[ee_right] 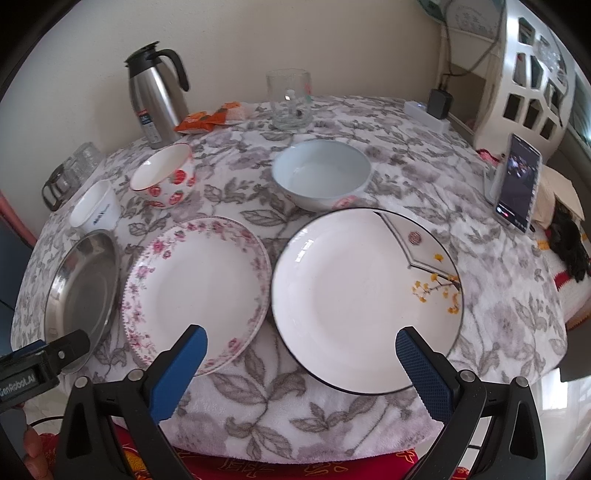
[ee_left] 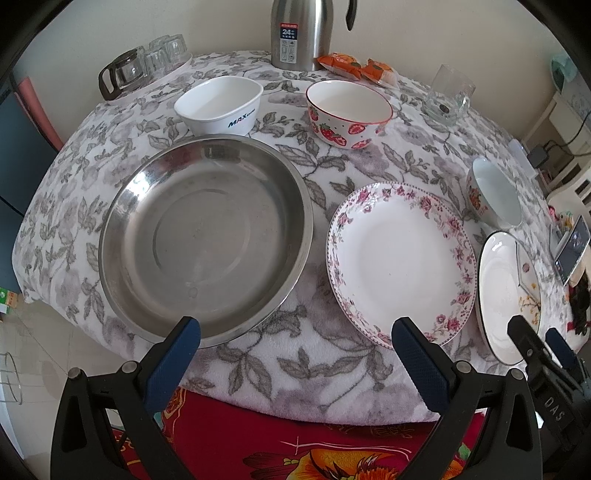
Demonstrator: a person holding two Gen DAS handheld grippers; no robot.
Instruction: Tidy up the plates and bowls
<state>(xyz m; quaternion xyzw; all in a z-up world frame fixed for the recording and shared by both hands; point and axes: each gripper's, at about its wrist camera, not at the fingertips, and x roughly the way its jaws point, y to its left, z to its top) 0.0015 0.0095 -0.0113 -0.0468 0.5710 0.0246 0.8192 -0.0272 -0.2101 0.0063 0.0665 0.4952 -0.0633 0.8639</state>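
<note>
Three plates lie in a row near the table's front edge: a steel plate (ee_left: 205, 240) (ee_right: 81, 284) at left, a pink-flowered plate (ee_left: 400, 258) (ee_right: 195, 288) in the middle, a black-rimmed white plate (ee_right: 364, 299) (ee_left: 508, 295) at right. Behind them stand a square white bowl (ee_left: 221, 105) (ee_right: 96, 210), a strawberry bowl (ee_left: 347, 112) (ee_right: 164, 175) and a pale blue bowl (ee_right: 321, 173) (ee_left: 493, 195). My left gripper (ee_left: 295, 341) hangs open over the front edge between the steel and flowered plates. My right gripper (ee_right: 301, 345) is open before the black-rimmed plate. Both hold nothing.
At the back stand a steel thermos (ee_right: 157, 99) (ee_left: 301, 33), orange snack packets (ee_left: 354, 66) (ee_right: 210, 116), a glass mug (ee_right: 290, 99) (ee_left: 447, 96) and a glass pot with cups (ee_left: 144, 66). A phone (ee_right: 517, 182) leans at the right edge. A red cloth (ee_left: 295, 443) lies below the table front.
</note>
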